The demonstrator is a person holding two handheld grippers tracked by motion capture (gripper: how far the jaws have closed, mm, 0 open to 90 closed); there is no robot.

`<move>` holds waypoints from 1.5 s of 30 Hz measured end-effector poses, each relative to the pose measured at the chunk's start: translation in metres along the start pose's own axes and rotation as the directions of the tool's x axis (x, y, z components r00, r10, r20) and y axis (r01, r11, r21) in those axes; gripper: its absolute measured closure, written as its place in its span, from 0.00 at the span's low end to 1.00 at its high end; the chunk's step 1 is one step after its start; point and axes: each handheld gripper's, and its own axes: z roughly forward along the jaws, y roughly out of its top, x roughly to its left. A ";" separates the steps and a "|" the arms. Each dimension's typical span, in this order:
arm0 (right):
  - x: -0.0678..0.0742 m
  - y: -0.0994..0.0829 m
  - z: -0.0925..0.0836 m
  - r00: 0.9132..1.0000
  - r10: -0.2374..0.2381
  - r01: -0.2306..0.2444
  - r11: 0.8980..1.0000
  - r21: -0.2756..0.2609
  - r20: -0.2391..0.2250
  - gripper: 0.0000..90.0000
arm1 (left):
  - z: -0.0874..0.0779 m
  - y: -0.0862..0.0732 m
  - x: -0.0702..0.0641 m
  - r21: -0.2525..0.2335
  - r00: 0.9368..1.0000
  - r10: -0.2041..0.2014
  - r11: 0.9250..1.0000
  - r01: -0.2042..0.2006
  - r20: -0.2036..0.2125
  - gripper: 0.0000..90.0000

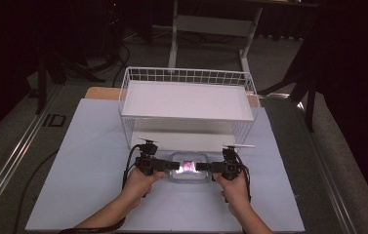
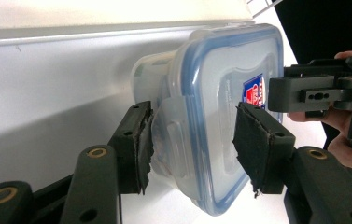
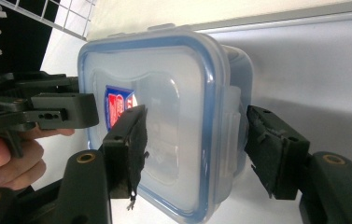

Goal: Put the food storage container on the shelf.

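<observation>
We are looking at a clear plastic container (image 1: 188, 169) with rounded corners, a see-through lid edged by a blue seal, and a small red and blue label (image 2: 254, 91) near the middle of that lid. It is lying flat on the pale tabletop (image 1: 89, 146), lid facing up, with its long axis running from one gripper to the other, side to side across the high view.

We are holding the left gripper (image 2: 192, 140) at the container's left end. Its fingers (image 2: 138, 144) are straddling the latch flap there, one pad at the body side and the other over the lid, at a middling width; whether the pads are pressing we cannot tell.

We are holding the right gripper (image 3: 194, 149) at the opposite end, mirrored. One of its fingers (image 3: 127, 149) is lying across the lid near the label, the other is standing just beside the latch flap on the container's side wall, and a small gap seems to be showing there, so a firm grip cannot be told.

Beyond the fingers and the container, a white wire basket (image 1: 187, 97) with a flat white panel across its top is standing on the tabletop.
</observation>
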 end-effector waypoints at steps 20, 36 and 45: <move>0.016 0.033 0.005 0.997 -0.075 0.076 0.984 -0.160 0.011 0.45 | -0.015 0.037 0.006 -0.143 0.997 0.062 0.988 -0.067 -0.034 0.55; 0.001 0.047 0.027 0.998 -0.058 0.060 0.972 -0.229 0.015 0.44 | 0.001 0.049 0.026 -0.201 0.990 0.115 0.971 -0.129 -0.078 0.54; -0.001 0.053 0.031 0.998 -0.057 0.061 0.963 -0.263 0.024 0.44 | 0.005 0.055 0.034 -0.248 0.988 0.137 0.957 -0.150 -0.070 0.54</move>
